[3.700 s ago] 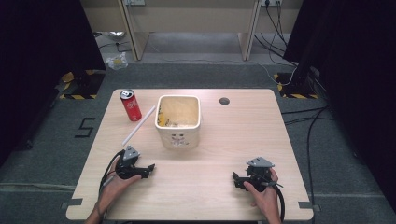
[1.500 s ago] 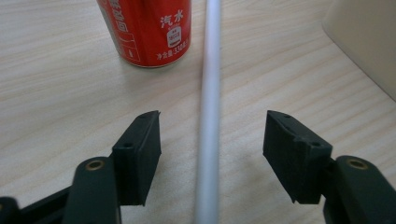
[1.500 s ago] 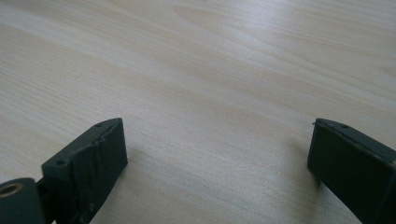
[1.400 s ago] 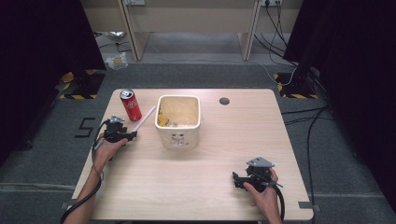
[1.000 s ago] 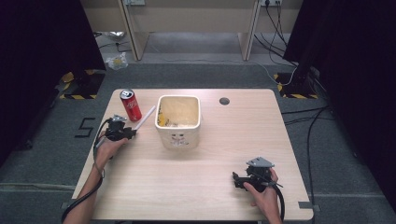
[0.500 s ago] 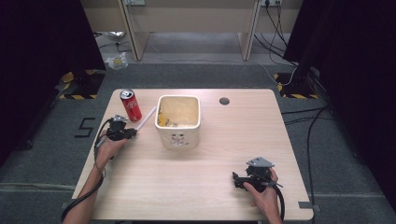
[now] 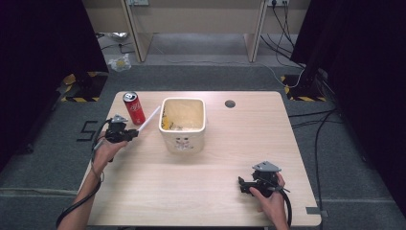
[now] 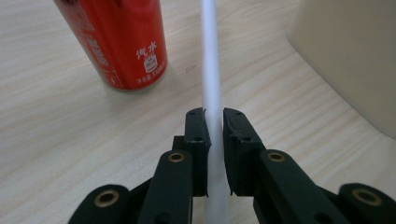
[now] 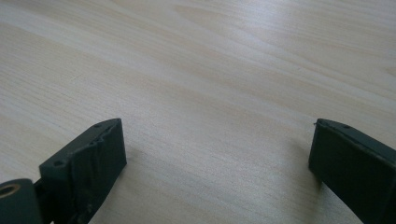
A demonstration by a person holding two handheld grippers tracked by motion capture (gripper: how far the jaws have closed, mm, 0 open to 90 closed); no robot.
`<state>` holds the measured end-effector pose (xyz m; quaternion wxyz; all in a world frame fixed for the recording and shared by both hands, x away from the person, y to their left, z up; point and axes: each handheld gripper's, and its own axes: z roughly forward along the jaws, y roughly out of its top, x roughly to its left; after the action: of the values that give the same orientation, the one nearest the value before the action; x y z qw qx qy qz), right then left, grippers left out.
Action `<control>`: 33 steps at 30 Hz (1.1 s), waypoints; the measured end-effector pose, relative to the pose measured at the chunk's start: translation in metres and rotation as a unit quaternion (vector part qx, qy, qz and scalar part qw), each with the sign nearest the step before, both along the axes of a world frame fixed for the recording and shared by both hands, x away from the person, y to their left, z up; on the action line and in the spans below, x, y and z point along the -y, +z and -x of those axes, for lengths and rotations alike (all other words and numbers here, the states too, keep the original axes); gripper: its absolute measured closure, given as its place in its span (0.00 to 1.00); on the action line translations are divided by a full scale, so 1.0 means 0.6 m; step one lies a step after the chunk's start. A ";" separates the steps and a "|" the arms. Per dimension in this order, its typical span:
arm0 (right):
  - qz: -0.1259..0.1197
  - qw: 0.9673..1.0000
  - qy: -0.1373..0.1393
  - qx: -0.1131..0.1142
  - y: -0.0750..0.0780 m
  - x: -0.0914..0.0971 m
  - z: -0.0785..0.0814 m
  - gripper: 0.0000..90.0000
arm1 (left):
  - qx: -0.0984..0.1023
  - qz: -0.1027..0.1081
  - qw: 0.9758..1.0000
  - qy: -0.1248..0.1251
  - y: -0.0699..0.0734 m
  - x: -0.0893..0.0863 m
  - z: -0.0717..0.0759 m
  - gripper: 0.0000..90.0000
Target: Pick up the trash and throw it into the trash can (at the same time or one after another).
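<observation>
On the wooden table [image 7: 201, 191], largest thing is the cream square bin [image 7: 182, 124], standing just left of centre w/ yellowish scraps inside; its wall also shows at the right of the left gripper view. Next, the red soda can [image 7: 135, 107] stands upright near the back-left, apart from the bin. Between them lies a white straw [image 7: 149, 118], slanting up toward the bin's rim. Left gripper [image 8: 214, 122] has its jaws closed on the straw's near end, pads touching it on both sides; straw runs straight ahead betw. can and bin. Right gripper [image 7: 245, 185] rests near the front-right edge, jaws spread wide, nothing betw. them but bare wood. Handling, as a guess: straw is v. light, hollow, smooth, so it may slip or crush if squeezed hard; a grip near the end gives reach but lets the far tip wobble. Room: tight corridor w/ can on one side, bin on the other; plenty of open tabletop front and right; small dark hole [image 7: 230, 103] at back.
</observation>
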<state>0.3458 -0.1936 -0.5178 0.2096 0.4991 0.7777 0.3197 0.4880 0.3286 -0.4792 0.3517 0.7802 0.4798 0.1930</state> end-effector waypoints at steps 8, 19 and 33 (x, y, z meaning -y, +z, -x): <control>0.000 1.000 0.000 0.000 0.000 0.000 0.000 0.05 | 0.023 0.018 0.999 -0.019 0.057 0.002 0.013 0.89; 0.000 1.000 0.001 0.000 0.000 0.000 0.000 0.05 | 0.035 0.047 0.998 -0.025 0.117 -0.006 0.010 0.89; 0.001 1.000 0.001 0.001 0.000 0.000 0.000 0.05 | 0.070 0.047 0.994 -0.074 0.202 0.049 0.019 0.89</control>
<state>0.3458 -0.1937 -0.5180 0.2106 0.4979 0.7781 0.3198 0.4769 0.2990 -0.3582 0.4338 0.7811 0.4034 0.1976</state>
